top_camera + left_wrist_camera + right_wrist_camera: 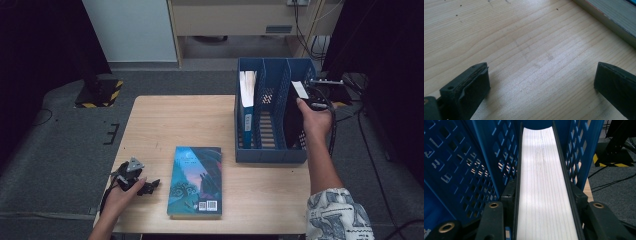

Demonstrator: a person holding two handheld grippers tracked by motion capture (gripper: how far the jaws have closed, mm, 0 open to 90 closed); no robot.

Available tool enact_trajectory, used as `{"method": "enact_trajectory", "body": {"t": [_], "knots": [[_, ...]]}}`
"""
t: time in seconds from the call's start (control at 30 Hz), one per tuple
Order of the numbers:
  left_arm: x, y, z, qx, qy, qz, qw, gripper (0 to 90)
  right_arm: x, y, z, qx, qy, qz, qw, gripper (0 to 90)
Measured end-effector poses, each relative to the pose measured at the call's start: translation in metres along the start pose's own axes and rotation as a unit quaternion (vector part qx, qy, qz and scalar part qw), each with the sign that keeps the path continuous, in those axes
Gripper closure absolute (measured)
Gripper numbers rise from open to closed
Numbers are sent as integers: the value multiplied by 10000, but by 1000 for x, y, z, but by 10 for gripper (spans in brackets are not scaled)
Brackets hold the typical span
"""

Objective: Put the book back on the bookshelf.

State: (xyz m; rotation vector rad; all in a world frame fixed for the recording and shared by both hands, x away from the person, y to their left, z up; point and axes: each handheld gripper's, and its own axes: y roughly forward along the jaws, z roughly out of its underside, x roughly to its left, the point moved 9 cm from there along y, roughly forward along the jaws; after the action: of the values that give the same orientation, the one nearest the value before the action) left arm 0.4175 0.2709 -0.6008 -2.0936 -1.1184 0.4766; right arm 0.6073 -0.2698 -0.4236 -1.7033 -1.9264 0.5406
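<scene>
1. The pale wooden surface [165,125] carries a blue file rack [270,155] at its 2 o'clock corner.
2. The right gripper [544,202] is clamped on a black-covered book [544,170], page edges up, standing in the rack's rightmost slot.
3. Keep the book upright and centred between the perforated walls; let go only once its lower edge seems seated.
4. The left gripper [541,82], jaws wide and empty, rests at 7 o'clock beside the teal book [196,180] lying flat.
</scene>
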Motion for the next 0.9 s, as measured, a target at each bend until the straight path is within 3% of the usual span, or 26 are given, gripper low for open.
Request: {"method": "enact_trajectory", "body": {"t": [0.33, 0.5, 0.7, 0.73, 0.9], "knots": [[0, 0, 0, 12, -6, -3, 10000, 0, 5, -1, 2, -2, -99, -39, 9999, 505], [0, 0, 0, 3, -8, 4, 10000, 0, 10, -4, 2, 23, -120, -193, 9997, 468], [0, 0, 0, 0, -12, 1, 10000, 0, 14, -17, 3, 11, 37, -373, 9993, 405], [0, 0, 0, -2, -14, -2, 10000, 0, 14, -22, 3, -43, 198, -512, 9985, 376], [0, 0, 0, 3, -14, -4, 10000, 0, 14, -31, 4, -131, 381, -709, 9967, 342]]}}
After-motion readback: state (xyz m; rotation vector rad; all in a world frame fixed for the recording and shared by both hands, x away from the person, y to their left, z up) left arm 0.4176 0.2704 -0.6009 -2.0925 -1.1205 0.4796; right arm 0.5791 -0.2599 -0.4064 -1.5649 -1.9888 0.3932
